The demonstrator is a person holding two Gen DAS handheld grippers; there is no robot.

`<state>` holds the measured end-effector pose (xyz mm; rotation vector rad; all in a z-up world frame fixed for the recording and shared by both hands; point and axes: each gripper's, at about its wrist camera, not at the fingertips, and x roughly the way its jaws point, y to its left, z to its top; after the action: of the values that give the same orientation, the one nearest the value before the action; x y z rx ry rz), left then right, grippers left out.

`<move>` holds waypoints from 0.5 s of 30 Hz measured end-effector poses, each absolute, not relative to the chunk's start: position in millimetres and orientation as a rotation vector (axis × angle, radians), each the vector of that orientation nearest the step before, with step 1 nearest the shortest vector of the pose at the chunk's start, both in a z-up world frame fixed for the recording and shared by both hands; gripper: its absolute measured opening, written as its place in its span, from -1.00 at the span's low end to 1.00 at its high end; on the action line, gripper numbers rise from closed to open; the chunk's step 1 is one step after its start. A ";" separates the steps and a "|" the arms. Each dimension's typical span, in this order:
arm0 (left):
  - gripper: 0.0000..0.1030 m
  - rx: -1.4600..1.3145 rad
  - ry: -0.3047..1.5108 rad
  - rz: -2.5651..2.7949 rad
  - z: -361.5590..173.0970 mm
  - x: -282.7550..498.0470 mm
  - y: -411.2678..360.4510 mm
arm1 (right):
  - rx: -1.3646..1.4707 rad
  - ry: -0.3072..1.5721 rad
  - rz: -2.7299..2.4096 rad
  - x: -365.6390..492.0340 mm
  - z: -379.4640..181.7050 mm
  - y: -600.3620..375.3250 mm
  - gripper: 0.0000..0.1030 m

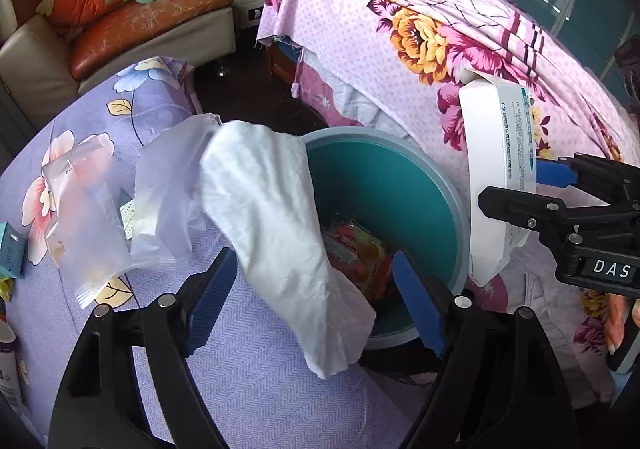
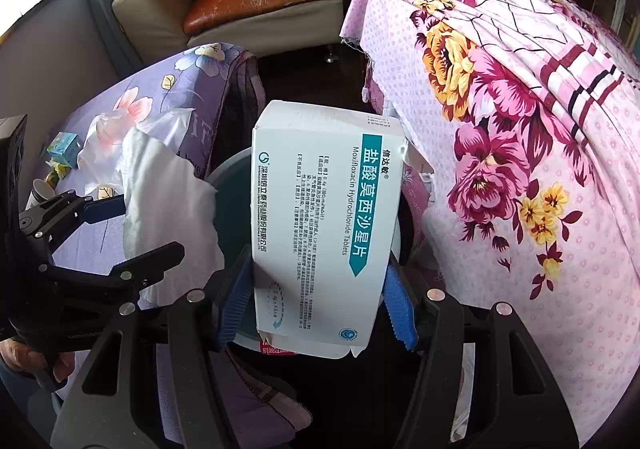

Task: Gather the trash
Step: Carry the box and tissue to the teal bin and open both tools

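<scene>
Left wrist: tissue [image 1: 280, 233] overhangs bin rim [image 1: 448, 185], left claw [image 1: 316, 301] spread wide.

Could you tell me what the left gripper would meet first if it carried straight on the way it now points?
Probably the white tissue hanging between the open left gripper fingers; beyond it lies the teal bin. Depth is uncertain.

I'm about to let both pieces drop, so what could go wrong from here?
The white tissue hangs between the left gripper's wide-open jaws, half over the purple cloth; it may miss the teal bin. The medicine box, clamped by the right gripper, sits at the bin's rim and could tip outside.
</scene>
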<state>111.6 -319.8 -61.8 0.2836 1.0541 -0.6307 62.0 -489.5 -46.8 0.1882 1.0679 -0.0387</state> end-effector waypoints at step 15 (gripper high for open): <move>0.72 0.233 1.065 -0.598 -60.8 118.6 -282.6 | 0.147 1.106 -0.026 77.3 -58.5 -471.4 0.14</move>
<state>118.6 -282.6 -60.8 0.2331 1.0655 -0.5981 77.3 -471.4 -58.5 0.1469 1.1060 -0.0262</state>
